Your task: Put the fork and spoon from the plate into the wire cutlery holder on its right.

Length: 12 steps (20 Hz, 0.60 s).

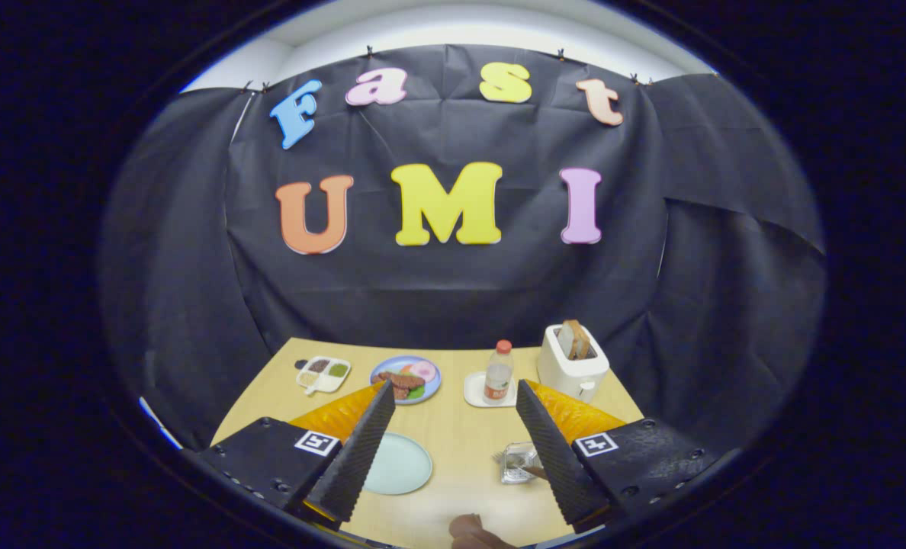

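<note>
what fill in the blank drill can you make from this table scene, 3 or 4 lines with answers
1. The gripper has its fingers ____, with nothing between them.
2. The pale green plate beside the left finger is ____.
3. A fork lies across the wire cutlery holder next to the ____ finger.
4. A slice of bread stands in the white ____ beyond the bottle.

Missing words: open; empty; right; toaster
</note>
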Motion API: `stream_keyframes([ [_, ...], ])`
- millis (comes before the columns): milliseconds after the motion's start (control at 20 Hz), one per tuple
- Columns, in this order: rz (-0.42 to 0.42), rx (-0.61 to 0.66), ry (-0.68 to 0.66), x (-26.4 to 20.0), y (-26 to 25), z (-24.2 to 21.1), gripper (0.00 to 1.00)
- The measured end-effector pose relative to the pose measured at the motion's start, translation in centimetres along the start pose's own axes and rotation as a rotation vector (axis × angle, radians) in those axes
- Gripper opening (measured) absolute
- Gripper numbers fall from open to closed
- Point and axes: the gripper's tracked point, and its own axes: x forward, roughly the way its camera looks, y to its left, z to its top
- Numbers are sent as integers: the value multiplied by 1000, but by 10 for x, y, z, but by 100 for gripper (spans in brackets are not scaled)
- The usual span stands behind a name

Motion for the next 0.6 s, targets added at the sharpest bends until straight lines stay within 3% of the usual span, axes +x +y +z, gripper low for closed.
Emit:
stream_keyframes([
  [250, 45, 50, -251, -45, 22, 46, 96],
  [600, -34, -17, -324, -82, 24, 61, 96],
])
